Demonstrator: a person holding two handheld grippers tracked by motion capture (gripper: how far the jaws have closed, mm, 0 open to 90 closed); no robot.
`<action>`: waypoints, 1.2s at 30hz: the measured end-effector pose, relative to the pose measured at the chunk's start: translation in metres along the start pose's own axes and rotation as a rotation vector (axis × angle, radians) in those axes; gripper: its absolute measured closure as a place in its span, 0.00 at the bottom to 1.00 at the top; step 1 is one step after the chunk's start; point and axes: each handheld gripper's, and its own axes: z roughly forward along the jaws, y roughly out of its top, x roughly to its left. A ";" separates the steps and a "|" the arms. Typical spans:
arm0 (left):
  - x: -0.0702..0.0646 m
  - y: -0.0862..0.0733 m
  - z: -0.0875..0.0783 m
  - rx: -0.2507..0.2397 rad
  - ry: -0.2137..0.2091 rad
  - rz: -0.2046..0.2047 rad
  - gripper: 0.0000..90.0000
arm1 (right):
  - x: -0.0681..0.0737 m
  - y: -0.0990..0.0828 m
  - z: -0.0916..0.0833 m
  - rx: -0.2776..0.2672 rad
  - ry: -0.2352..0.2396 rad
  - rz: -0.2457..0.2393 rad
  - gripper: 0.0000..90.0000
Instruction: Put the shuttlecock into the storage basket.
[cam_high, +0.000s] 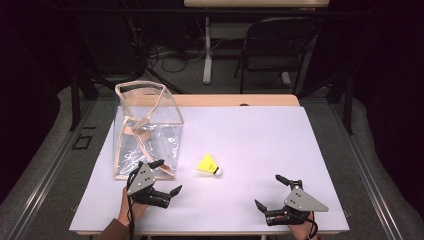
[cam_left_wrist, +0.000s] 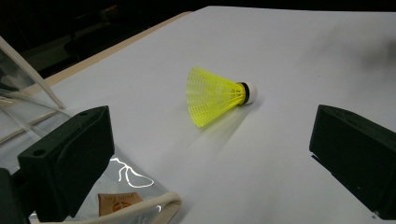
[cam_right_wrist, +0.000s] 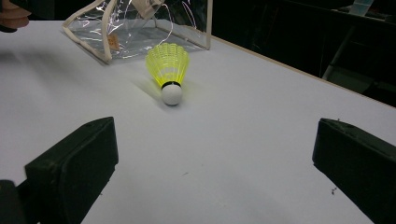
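Lying on its side on the desk (cam_high: 260, 135) just beside the clear bag (cam_high: 147, 127), the shuttlecock (cam_high: 210, 165) sits nearer the left gripper (cam_high: 167, 177), cork toward the right gripper (cam_high: 270, 192); both grippers' fingers gape wide, empty.

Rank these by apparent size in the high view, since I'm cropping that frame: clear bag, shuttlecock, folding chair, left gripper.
1. Clear bag and folding chair: look alike; the chair stands farther off, so unranked.
2. Left gripper.
3. Shuttlecock, smallest.
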 end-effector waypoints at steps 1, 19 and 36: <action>0.000 0.001 0.001 -0.004 -0.002 -0.003 0.00 | 0.000 0.000 0.000 -0.001 -0.001 0.000 0.00; 0.005 0.016 0.015 0.004 -0.047 0.005 0.00 | 0.000 0.000 0.000 0.003 0.004 0.000 0.00; 0.009 0.025 0.029 0.026 -0.101 0.013 0.00 | -0.001 -0.001 0.001 0.009 0.007 0.002 0.00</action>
